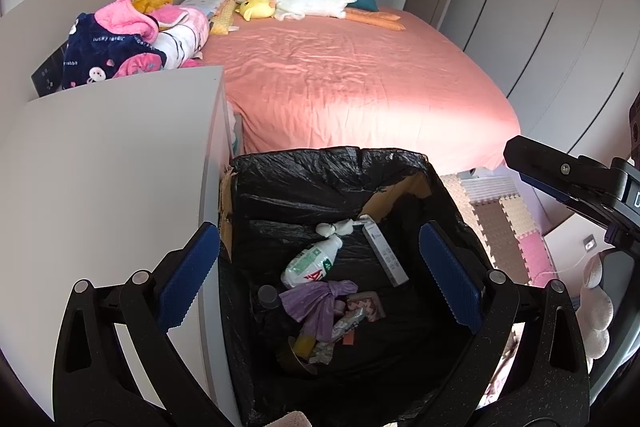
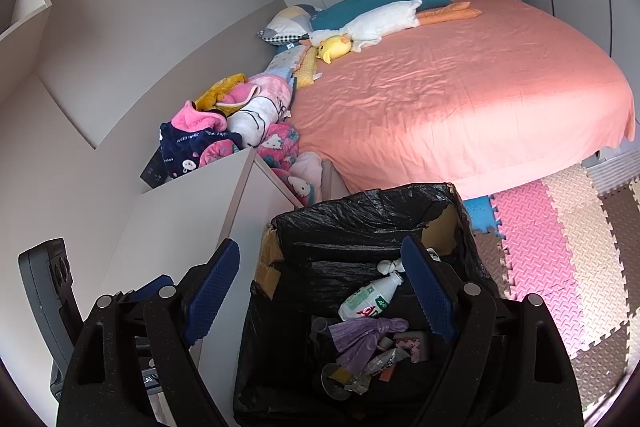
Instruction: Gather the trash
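Both tongs hung over bin [image 1: 436,187], left tongs [image 1: 320,275] and right tongs [image 2: 320,295] spread wide, nothing between pads; judged as just-after-drop posture. Bottle [image 1: 310,263] lay at bin bottom, below and ahead of both tongs, on its side, long axis slanting, cap end up-right. Purple bag [image 1: 316,301] lay just nearer than bottle

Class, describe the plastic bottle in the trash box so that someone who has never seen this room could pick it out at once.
Find the cardboard box lined with a black bag, standing at the foot of the pink bed. Among the rubbish inside lies a white bottle on its side, just above a knotted purple bag. It alone carries a green and red label.
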Motion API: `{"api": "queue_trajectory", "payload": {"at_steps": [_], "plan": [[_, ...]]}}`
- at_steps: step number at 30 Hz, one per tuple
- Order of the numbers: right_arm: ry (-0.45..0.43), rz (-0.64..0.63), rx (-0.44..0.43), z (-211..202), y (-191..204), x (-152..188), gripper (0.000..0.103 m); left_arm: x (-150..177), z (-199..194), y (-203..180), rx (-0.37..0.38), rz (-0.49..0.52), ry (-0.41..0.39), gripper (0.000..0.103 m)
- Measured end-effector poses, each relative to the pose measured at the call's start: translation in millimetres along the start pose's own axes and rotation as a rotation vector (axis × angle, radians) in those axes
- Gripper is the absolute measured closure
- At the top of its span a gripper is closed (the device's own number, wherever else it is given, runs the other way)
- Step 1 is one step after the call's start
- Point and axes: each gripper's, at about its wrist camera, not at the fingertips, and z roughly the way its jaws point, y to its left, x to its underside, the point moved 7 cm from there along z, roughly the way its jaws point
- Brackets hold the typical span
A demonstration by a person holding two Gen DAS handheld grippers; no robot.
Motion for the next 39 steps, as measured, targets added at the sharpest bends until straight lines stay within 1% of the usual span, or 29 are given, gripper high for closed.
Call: {"api": "queue_trajectory", "payload": {"at_steps": [7,15,23,30,39], "plan": [[-0.004,-0.01,0.003,-0.4,4.3,-0.5,0.02,-0.6,-4.7,-2.8,-0.007,0.024,-0.02,0.007],[-0.011,-0.015,0.005,-3.0,4.9,-1.7,0.02,-1.4,-6.8,-3.3,0.0,0.029,-0.021,0.007],[-0.012,-0.019,0.005,-3.9,6.1,-1.3,0.02,-0.9,-7.6,-8.5,-0.006,0.058,-0.019,0.007],[-0.015,-0.023,0.006,-4.9,6.7,-1.4,0.02,-0.5,-7.6,-7.2,0.002,0.051,-0.011,0.007],[-0.014,-0.023,0.004,-4.9,6.8,-1.6,0.02,0.3,-7.5,-5.8,-0.01,0.057,-0.018,0.007]]}}
